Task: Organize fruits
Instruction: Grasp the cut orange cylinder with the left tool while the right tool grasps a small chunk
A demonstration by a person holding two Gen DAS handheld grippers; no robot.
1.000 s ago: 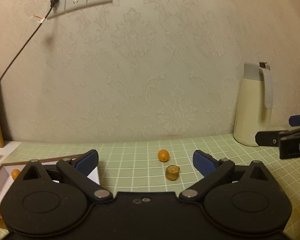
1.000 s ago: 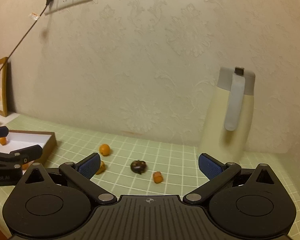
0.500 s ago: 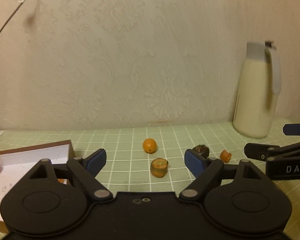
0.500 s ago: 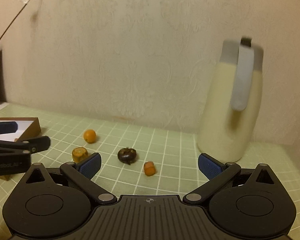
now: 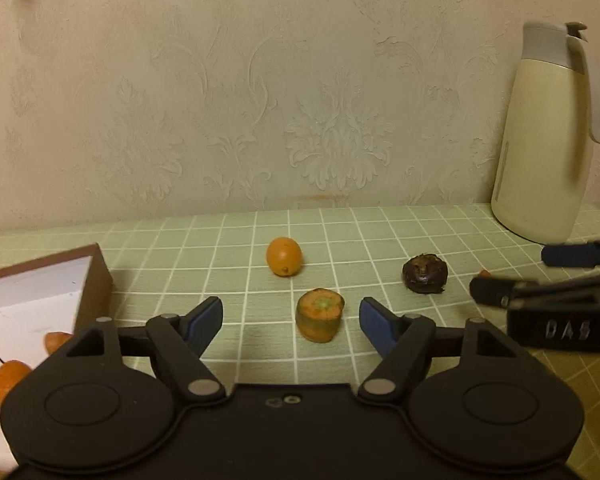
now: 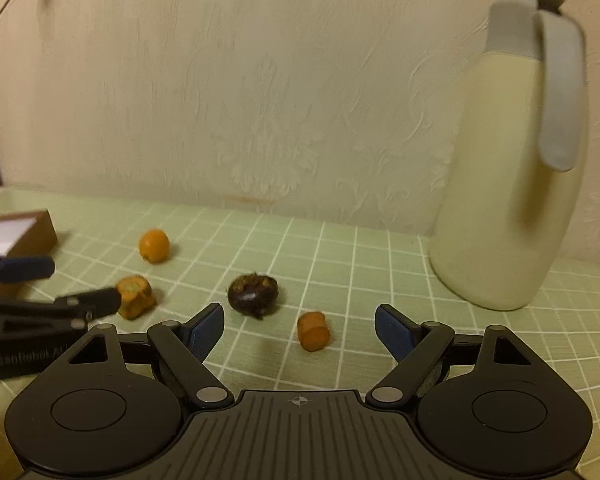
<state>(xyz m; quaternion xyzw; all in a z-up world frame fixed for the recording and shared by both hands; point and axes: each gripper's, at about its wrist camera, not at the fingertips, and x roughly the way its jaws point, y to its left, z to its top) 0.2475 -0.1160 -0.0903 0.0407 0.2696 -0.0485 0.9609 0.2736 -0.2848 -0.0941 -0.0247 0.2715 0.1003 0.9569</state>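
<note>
A: Where is the carrot slice [image 5: 320,320] placed with respect to the left gripper [image 5: 291,322]?

B: It is seen standing on its flat end on the worktop [image 5: 380,232], directly ahead and between the two blue fingers [image 5: 204,322], a little closer to the right one. No contact is seen yet. The fingers have just been closing, but a gap is left on both sides, so nothing is held.

A: And the right gripper [image 6: 300,330]?

B: A smaller carrot piece [image 6: 313,331] is found between its fingers, lying on its side with the long axis pointing roughly away from the camera. These fingers also have just been closing; they are half open and empty. The dark round fruit [image 6: 253,289] lies just beyond the left finger.

A: So each piece is nearer to its own hand?

B: Yes, that is judged. The kumquat [image 5: 284,257] is further back, and the box [image 5: 40,292] is at the left.
</note>
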